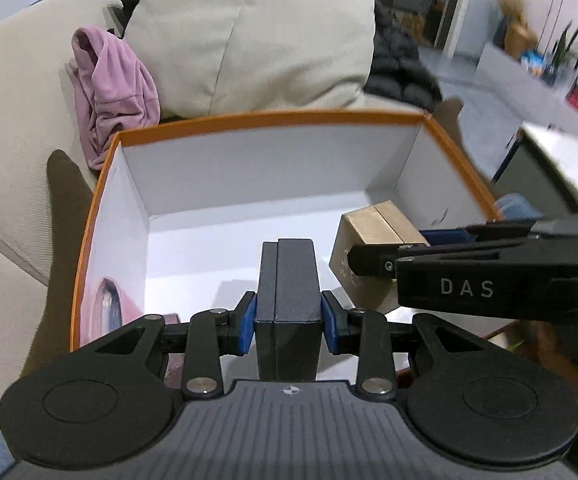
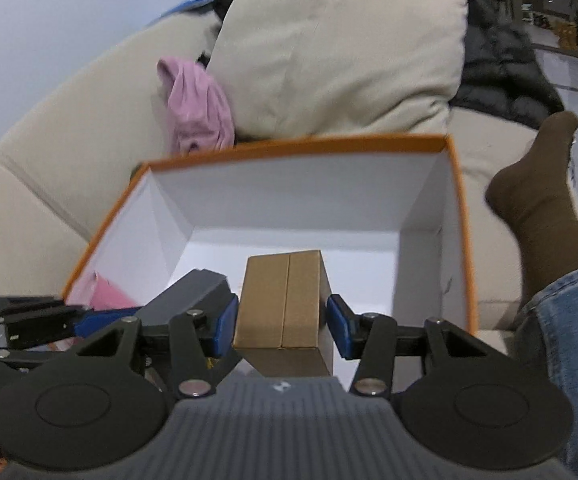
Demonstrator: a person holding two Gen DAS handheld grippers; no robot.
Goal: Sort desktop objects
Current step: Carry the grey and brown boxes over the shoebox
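clearly both hands are mid-delivery, each bringing a small box over the orange-rimmed carton [image 1: 273,118] that sits on a beige sofa [image 1: 13,128]. the left gripper [image 1: 288,322] has its blue pads pressed against the two sides of a dark box [image 1: 288,280], pinching it upright above the near part of the carton's white floor. the right gripper [image 2: 281,322] clamps a tan cardboard box [image 2: 285,304] the same way, its pads tight on both flanks, and in the left wrist view that tan box hangs just beside the dark one, toward the carton's right wall. a pink item [image 2: 109,294] already lies in the near left corner of the carton. i judge the step to be the placing of both boxes inside, not yet done since neither looks set on the floor, though the views do not settle that for sure. the next move calls for lowering each box until it rests flat, keeping the two apart so they do not knock together, then spreading the jaws and lifting clear of the rim. a pink cloth [image 1: 113,88] and a cushion [image 1: 249,32] lie behind the carton, out of the way.
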